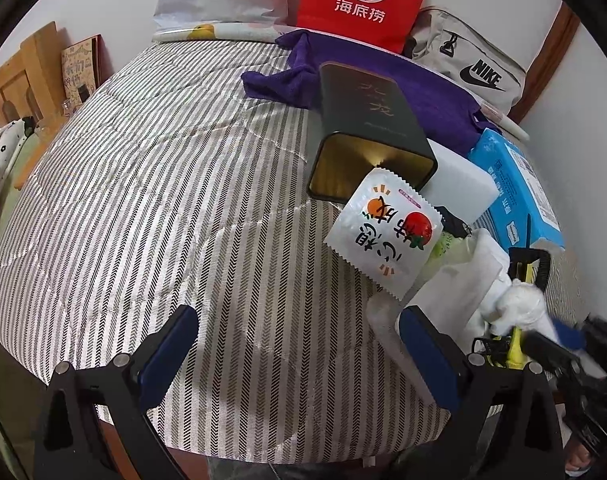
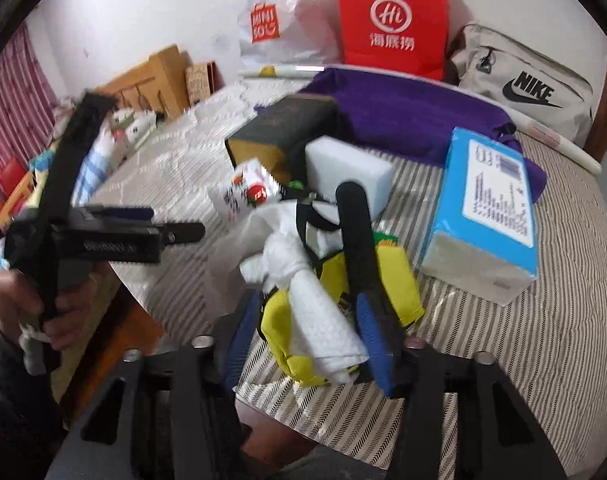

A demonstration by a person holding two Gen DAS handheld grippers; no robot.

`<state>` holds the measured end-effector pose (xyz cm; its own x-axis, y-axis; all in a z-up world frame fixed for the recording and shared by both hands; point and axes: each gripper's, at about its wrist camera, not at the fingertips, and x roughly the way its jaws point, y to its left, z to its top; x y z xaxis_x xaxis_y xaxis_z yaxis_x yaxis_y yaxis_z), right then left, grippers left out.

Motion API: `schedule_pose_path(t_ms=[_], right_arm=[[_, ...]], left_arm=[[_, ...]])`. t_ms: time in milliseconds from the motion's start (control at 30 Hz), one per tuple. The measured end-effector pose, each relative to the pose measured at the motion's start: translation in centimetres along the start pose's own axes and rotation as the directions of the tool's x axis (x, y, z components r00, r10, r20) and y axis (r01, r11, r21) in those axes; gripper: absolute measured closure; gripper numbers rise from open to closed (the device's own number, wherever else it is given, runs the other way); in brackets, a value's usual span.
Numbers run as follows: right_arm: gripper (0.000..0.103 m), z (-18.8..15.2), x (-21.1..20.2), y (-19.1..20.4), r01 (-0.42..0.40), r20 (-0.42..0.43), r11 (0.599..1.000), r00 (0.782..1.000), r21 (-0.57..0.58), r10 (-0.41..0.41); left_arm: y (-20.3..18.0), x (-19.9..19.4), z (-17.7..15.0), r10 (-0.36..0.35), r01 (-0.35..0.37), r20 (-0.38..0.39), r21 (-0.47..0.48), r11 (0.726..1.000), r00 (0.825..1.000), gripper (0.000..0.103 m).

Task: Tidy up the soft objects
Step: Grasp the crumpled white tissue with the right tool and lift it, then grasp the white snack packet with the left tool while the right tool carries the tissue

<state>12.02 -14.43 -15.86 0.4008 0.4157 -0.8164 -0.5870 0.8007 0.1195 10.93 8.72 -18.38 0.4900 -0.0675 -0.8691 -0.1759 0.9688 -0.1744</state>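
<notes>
A dark open tin box (image 1: 367, 136) lies on its side on the striped bed cover, also in the right wrist view (image 2: 283, 136). A white snack packet (image 1: 383, 236) leans at its mouth. A white cloth (image 2: 319, 300) lies over a yellow pouch (image 2: 399, 280). My right gripper (image 2: 307, 316) is shut on the white cloth and the yellow pouch, and shows in the left wrist view (image 1: 543, 340). My left gripper (image 1: 299, 340) is open and empty over the striped cover, left of the pile.
A white foam block (image 2: 347, 172), a blue tissue pack (image 2: 487, 204) and a purple cloth (image 2: 403, 108) lie behind the pile. A red bag (image 2: 391, 20), a white plastic bag (image 2: 275, 20) and a Nike bag (image 2: 523, 88) stand against the wall.
</notes>
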Motion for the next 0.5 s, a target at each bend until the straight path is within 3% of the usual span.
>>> schedule_pose_path(t_ms=[33,167,500], right_arm=[[0.094,0.0,0.1,0.1,-0.013,-0.002,1.000,1.000,0.000,0.013],[0.095,-0.1,-1.5,0.7,-0.035,0.084,0.999,0.996,-0.029,0.038],[0.096,1.5,-5.2,-1.2,-0.134,0.246,0.989,0.963,0.060,0.115]], left_arm=[[0.0,-0.1,0.0,0.001,-0.001,0.002,0.001,1.000,1.000,0.002],[0.2,-0.4,0.1,-0.001,0.001,0.011,-0.007,1.000,1.000,0.002],[-0.7,-0.3,1.1,-0.063,0.062,0.045,0.006,0.998,0.997,0.002]])
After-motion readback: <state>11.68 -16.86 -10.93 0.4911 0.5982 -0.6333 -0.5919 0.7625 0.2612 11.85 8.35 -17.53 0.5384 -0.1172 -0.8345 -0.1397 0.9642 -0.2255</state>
